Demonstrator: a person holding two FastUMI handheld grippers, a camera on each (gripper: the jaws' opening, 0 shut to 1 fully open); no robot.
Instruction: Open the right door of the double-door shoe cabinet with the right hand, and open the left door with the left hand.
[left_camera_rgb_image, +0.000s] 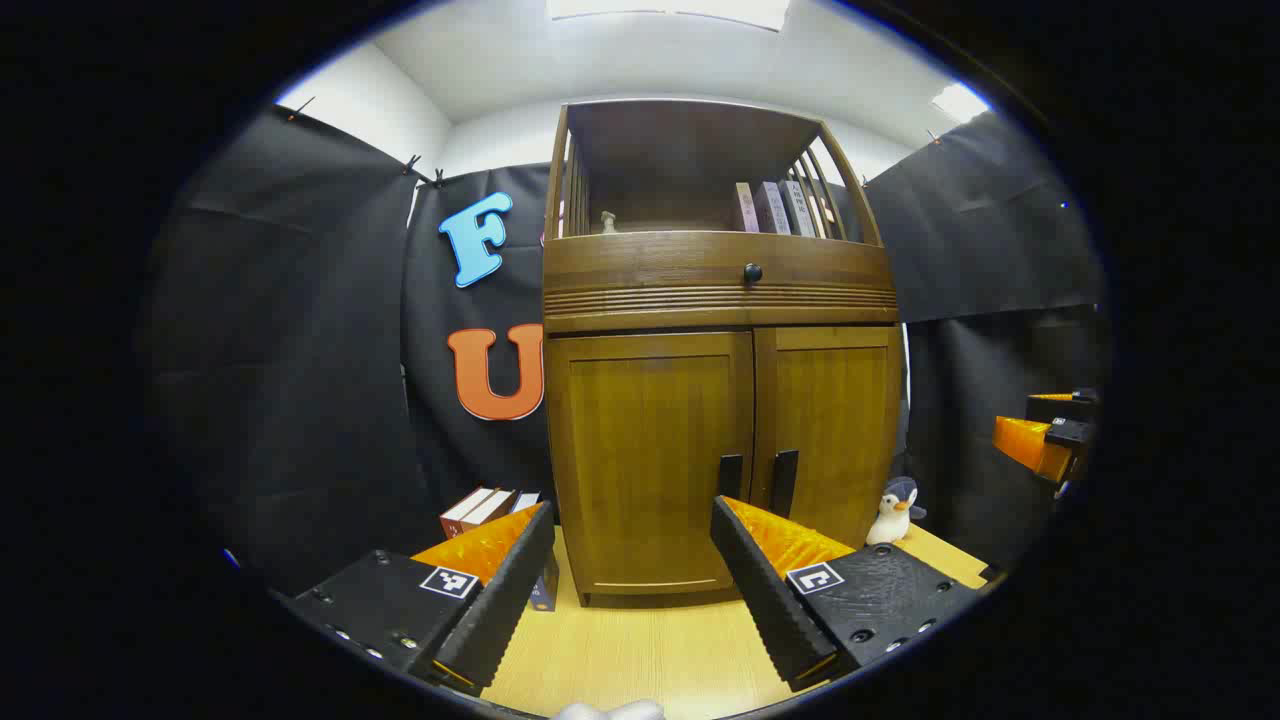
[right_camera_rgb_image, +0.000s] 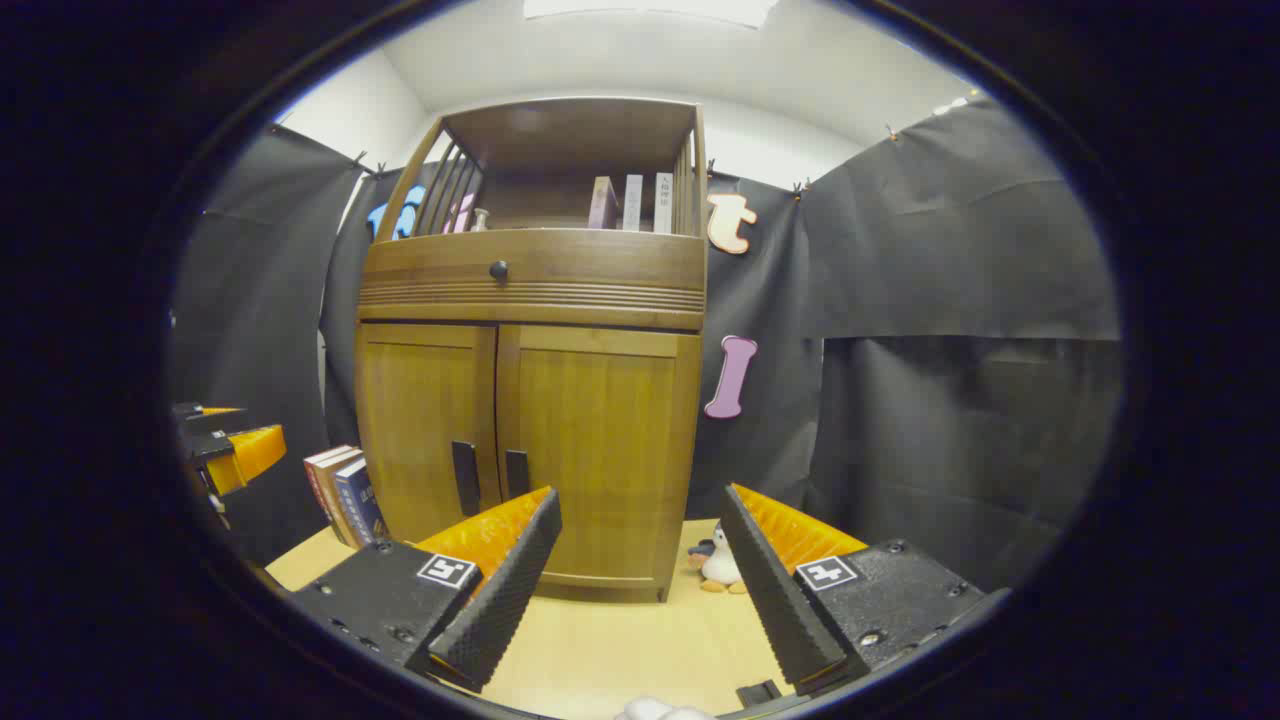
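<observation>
- A pale wood-grain tabletop (left_camera_rgb_image: 640, 650) sits inside a booth hung with black cloth, under a white ceiling with bright light panels.
- Nearest in the left gripper view, the left gripper (left_camera_rgb_image: 632, 575) has two fingers with black ribbed pads and orange ridged backs, spread wide apart and holding nothing. Each finger base carries one small square black-and-white marker.
- In the right gripper view, the right gripper (right_camera_rgb_image: 640, 575) is built the same way, with its two fingers also spread wide and empty.
- The right gripper also shows at the far right edge of the left gripper view, and the left gripper at the far left edge of the right gripper view, each as orange and black parts.
- Beyond the fingers stands one shoe cabinet (left_camera_rgb_image: 720, 290) of glossy brown wood, upright on the tabletop.
- It has two flat-panelled doors, both shut: the left door (left_camera_rgb_image: 650, 450) and the right door (left_camera_rgb_image: 835, 430). Each has one black vertical bar handle beside the middle seam, so two handles stand close together.
- Above the doors runs a grooved band with one round black knob (left_camera_rgb_image: 752, 272).
- On top is an open shelf with slatted sides holding about three upright books (left_camera_rgb_image: 772, 207).
- A small stack of books (right_camera_rgb_image: 345, 495) leans beside the cabinet's left side.
- One plush penguin (left_camera_rgb_image: 893, 510) sits by its right side.
</observation>
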